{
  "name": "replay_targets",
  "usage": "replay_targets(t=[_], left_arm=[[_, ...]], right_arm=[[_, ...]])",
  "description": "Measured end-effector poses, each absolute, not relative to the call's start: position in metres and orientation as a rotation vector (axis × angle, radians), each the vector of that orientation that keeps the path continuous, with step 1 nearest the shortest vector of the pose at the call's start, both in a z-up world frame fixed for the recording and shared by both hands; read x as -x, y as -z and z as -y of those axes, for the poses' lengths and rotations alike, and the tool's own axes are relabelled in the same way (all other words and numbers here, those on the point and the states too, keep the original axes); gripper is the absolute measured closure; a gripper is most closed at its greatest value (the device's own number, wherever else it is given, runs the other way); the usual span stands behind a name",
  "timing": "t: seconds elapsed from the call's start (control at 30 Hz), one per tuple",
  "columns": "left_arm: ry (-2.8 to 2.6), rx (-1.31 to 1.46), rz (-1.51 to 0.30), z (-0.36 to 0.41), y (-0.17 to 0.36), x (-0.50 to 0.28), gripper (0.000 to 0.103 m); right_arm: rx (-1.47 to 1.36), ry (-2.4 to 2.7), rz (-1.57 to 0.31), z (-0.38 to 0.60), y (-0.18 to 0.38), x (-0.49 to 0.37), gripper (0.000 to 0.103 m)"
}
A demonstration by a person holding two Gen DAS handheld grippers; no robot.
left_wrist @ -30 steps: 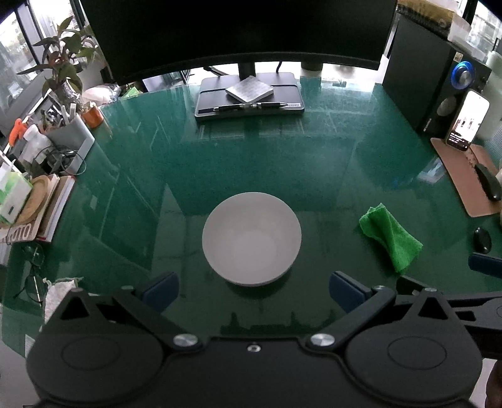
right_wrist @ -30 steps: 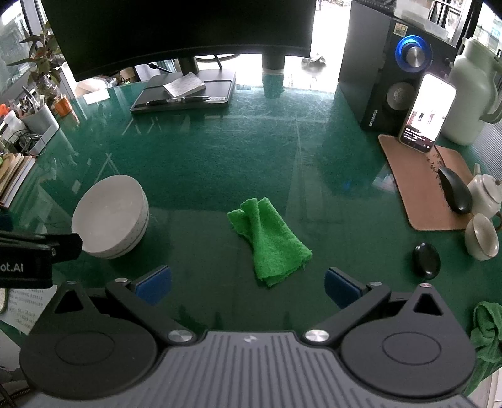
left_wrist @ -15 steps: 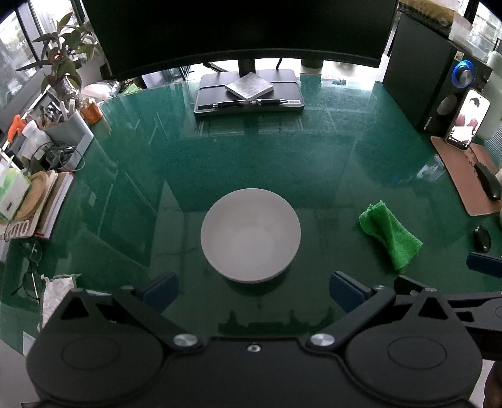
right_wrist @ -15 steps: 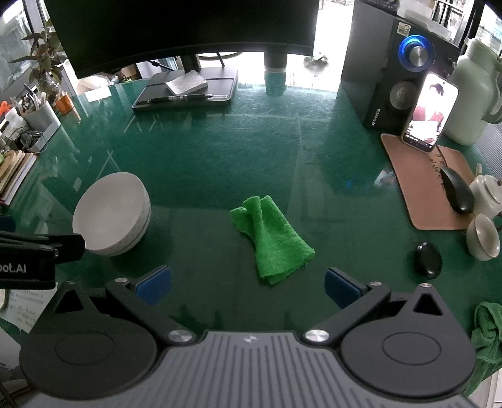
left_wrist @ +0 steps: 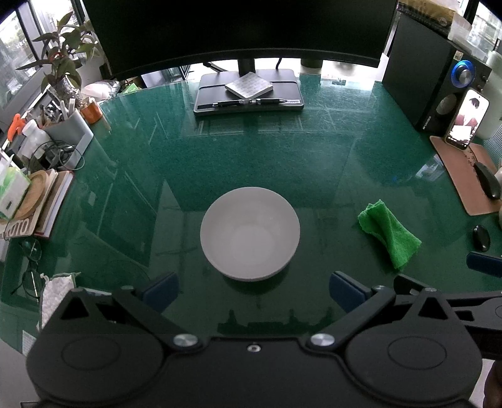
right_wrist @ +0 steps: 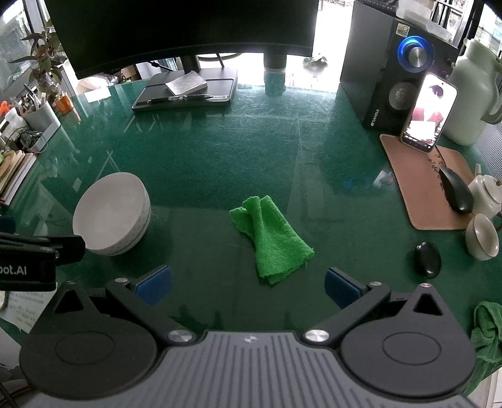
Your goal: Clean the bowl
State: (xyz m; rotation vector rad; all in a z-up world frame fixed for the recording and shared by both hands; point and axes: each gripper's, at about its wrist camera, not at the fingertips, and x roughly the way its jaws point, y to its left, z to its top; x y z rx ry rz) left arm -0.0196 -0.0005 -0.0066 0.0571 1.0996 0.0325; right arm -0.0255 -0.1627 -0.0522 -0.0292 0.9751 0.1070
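The white bowl (left_wrist: 250,233) was found upright and empty on the green glass-topped desk (left_wrist: 251,157), near the front edge, just ahead of the left gripper (left_wrist: 252,290), whose blue-padded jaws were spread wide, holding nothing. A folded green cloth (right_wrist: 270,238) lay flat to the bowl's right, apart from it, directly ahead of the right gripper (right_wrist: 248,287), likewise wide open and empty. The glass was scratched and carried reflections of the monitor (left_wrist: 238,28) above it. A pen (left_wrist: 249,102) and a small notepad (left_wrist: 248,85) were noted on the monitor base (left_wrist: 207,94) at the far side. To the right, a speaker (right_wrist: 386,72), a lit phone (right_wrist: 428,113) propped against it, a brown mat (right_wrist: 420,175) with a mouse (right_wrist: 455,190), a dark oval object (right_wrist: 427,260), a cup (right_wrist: 481,237) and a small teapot (right_wrist: 484,191) were recorded. To the left, a potted plant (left_wrist: 61,67), an organiser (left_wrist: 67,131) and stacked books (left_wrist: 51,204) crowded the edge. Nothing stood between either gripper and the bowl or cloth.
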Motion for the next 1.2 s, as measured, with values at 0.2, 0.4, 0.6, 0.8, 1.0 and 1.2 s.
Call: replay_targets(t=[0.2,0.4,0.6,0.8,1.0,1.2], left_arm=[[-0.031,-0.057,-1.106,0.0,0.005,0.016,0.0],[-0.032,-0.054,-1.116,0.0,0.004,0.011,0.0],[-0.034,-0.052,-1.121,0.0,0.004,0.012,0.0],[-0.039,-0.048,-1.127,0.0,0.003,0.009,0.0],[-0.039,-0.047,-1.133,-0.001,0.003,0.005,0.0],[-0.038,-0.048,-1.135,-0.001,0.003,0.004,0.0]], right_arm=[[0.021,-0.105,-0.984,0.171,0.049,0.011,0.0],[0.021,-0.105,-0.983,0.17,0.049,0.016,0.0],[0.02,-0.104,-0.987,0.168,0.049,0.022,0.0],[0.024,-0.11,-0.994,0.17,0.049,0.009,0.0],[0.025,-0.11,-0.998,0.169,0.05,0.01,0.0],[0.024,-0.11,-1.0,0.168,0.05,0.014,0.0]])
